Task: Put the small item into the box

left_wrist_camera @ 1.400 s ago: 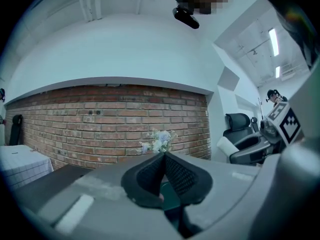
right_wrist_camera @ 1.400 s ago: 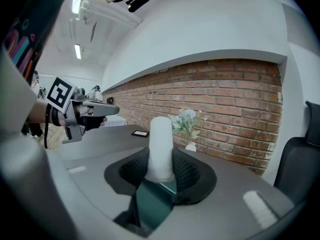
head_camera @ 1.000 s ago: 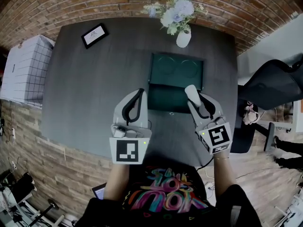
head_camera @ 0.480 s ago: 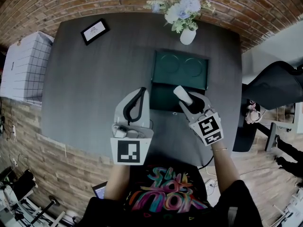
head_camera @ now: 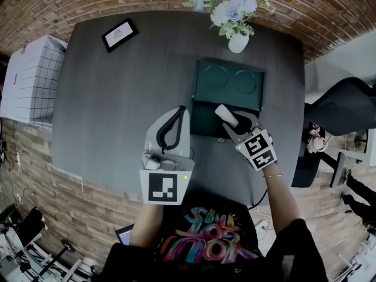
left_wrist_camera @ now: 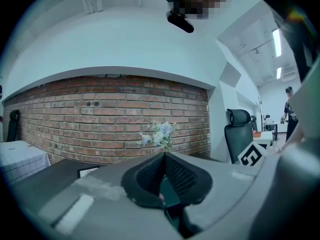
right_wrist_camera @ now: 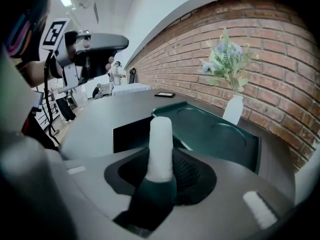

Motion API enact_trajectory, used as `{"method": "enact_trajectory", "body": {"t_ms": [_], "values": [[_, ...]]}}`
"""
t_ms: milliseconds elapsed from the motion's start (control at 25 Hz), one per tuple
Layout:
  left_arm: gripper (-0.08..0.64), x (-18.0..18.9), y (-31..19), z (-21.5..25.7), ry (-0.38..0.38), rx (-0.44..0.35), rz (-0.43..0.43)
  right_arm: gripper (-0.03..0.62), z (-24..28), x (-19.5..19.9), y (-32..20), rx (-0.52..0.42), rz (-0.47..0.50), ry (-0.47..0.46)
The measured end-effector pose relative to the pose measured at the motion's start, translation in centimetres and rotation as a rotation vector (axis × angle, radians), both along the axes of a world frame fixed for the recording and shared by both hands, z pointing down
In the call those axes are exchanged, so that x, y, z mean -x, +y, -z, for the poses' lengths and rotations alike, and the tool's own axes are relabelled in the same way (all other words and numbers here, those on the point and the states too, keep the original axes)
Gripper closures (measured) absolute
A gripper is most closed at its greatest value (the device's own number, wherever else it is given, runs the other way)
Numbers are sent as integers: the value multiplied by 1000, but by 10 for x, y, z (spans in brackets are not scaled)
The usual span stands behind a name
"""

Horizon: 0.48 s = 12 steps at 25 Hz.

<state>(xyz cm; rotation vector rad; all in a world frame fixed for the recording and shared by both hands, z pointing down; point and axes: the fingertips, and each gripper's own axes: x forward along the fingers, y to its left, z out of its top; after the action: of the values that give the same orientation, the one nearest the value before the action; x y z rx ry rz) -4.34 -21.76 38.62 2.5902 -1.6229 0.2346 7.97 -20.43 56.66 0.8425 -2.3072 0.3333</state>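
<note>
A dark green box (head_camera: 204, 124) lies open on the grey table (head_camera: 111, 98), its lid (head_camera: 229, 85) with two round recesses folded back behind it. My right gripper (head_camera: 234, 122) is shut on the small item (head_camera: 225, 114), a white cylinder with a dark green lower part, and holds it over the box's right side. In the right gripper view the item (right_wrist_camera: 161, 139) stands up between the pads (right_wrist_camera: 192, 171), with the box (right_wrist_camera: 131, 130) and lid (right_wrist_camera: 222, 136) beyond it. My left gripper (head_camera: 179, 110) is shut and holds nothing, just left of the box; its jaws (left_wrist_camera: 164, 156) meet at the tips.
A white vase of flowers (head_camera: 238, 40) stands behind the lid. A framed card (head_camera: 118, 35) lies at the table's far left. A white gridded box (head_camera: 29, 81) stands off the left edge, and a black office chair (head_camera: 341, 107) off the right edge. A brick wall runs behind.
My right gripper has carried the item leftward and forward, from beside the box's right edge to over the box. The left gripper has hardly moved.
</note>
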Motion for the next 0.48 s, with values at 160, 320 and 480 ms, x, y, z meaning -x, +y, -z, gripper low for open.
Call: {"method": "enact_trajectory", "body": {"t_ms": [160, 320, 480], "values": [[558, -1, 1, -3, 3, 10, -3, 451, -11, 6, -3, 13, 31, 26], [558, 1, 0, -2, 6, 7, -2, 451, -17, 11, -6, 17, 74, 67], [558, 4, -2, -3, 4, 7, 5, 451, -24, 17, -8, 21, 131, 117]]}}
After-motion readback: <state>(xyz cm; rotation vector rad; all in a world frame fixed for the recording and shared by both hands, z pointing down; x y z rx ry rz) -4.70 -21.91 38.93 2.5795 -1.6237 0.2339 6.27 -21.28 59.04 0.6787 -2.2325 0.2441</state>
